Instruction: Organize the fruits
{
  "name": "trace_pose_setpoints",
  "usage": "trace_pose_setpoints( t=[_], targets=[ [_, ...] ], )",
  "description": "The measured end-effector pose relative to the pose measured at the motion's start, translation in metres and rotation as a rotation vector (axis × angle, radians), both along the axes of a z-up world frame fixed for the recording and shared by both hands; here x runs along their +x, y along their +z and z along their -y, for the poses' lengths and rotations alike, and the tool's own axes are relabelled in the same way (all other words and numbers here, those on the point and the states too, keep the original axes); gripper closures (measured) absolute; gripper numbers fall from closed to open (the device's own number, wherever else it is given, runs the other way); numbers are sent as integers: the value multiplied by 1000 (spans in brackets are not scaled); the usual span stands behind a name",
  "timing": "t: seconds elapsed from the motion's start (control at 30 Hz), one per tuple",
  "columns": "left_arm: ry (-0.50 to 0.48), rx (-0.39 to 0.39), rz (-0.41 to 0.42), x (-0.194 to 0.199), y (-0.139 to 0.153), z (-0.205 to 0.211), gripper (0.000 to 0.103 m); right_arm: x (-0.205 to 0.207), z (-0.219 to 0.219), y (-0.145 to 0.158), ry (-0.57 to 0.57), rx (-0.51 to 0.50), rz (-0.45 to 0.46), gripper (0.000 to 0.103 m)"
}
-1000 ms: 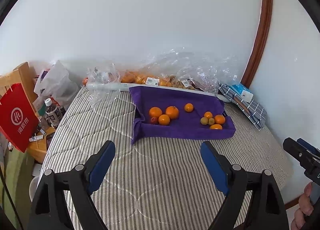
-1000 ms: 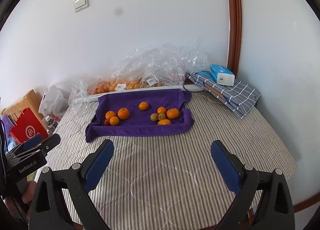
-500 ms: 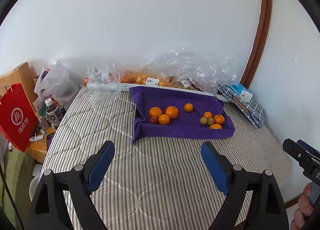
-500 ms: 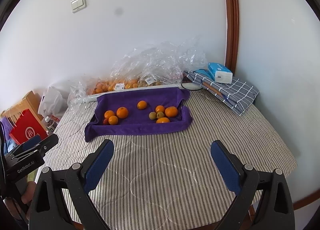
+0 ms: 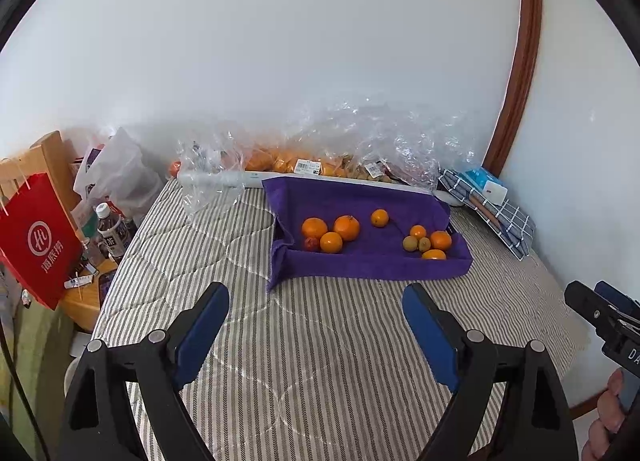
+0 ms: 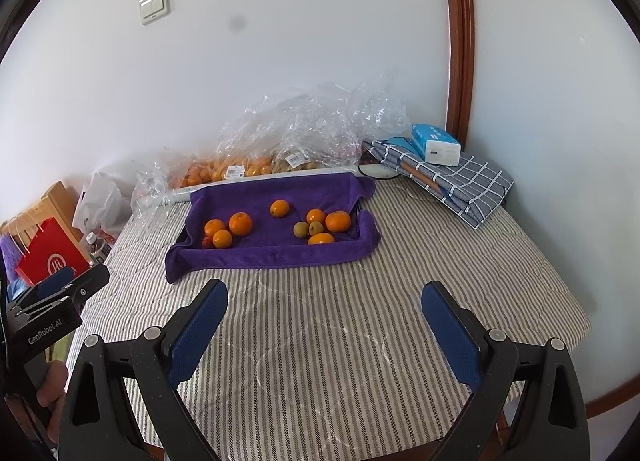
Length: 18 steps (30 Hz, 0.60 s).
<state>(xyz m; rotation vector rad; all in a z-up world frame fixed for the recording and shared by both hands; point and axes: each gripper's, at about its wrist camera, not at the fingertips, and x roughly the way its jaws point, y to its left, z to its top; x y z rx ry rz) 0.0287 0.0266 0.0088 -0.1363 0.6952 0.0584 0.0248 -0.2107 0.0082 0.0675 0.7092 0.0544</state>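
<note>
A tray lined with a purple towel [image 5: 360, 261] [image 6: 272, 253] sits at the far side of a striped table. It holds several oranges [image 5: 346, 227] [image 6: 240, 223], two small green-brown fruits [image 5: 410, 243] [image 6: 301, 229] and a small red fruit [image 5: 310, 243] at the left. My left gripper [image 5: 316, 305] is open and empty, held above the table short of the tray. My right gripper [image 6: 324, 301] is open and empty, also short of the tray. Each gripper shows at the edge of the other's view.
Clear plastic bags of fruit [image 5: 304, 165] [image 6: 240, 169] lie against the wall behind the tray. A folded checked cloth with a blue-white box [image 6: 436, 145] lies at the back right. A red paper bag [image 5: 36, 241] and bottles [image 5: 110, 231] stand left of the table.
Both grippers have drifted only slightly; the tray sits a little lower and nearer in the right wrist view. Nothing was gripped or released.
</note>
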Motion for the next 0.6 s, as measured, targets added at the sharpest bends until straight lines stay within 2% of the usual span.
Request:
trace_pose_setpoints(
  t=[0.6],
  targets=[
    [-2,18,21,-1,11,0,13,-2,4,1,7,7,1,6]
  ],
)
